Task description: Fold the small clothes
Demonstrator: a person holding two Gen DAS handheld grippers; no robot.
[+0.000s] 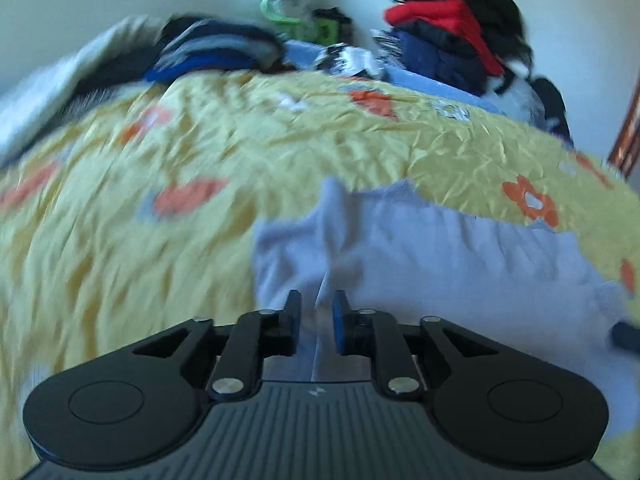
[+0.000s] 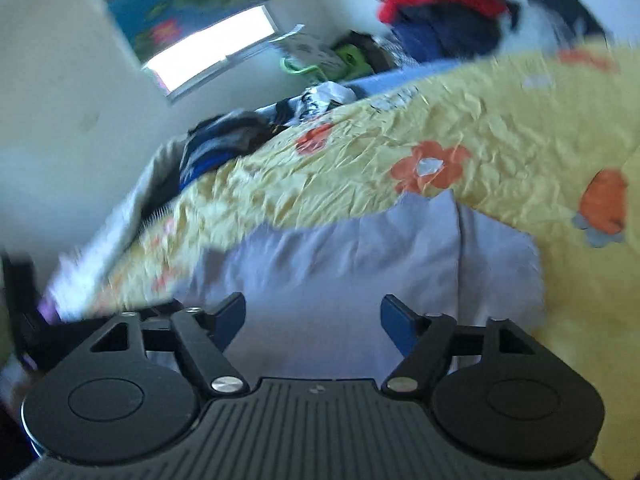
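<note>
1. Across the bed, a yellow flowered bedspread (image 1: 200, 152) carries the pale lilac garment (image 1: 440, 248), lying near its front edge
2. Right tongs (image 2: 313, 316) gape empty above it; regrip one corner
3. Left tongs (image 1: 316, 314), nearly closed, pinch a thin fold; keep it taut

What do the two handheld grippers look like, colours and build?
Both look identical. The left gripper and right gripper have black linkage arms with silver pivot pins, round black discs at both sides, and a dark grey ribbed base plate bearing a small pale mark at its centre. The finger pads are blue. No cables, hands or sleeves are in view.
</note>
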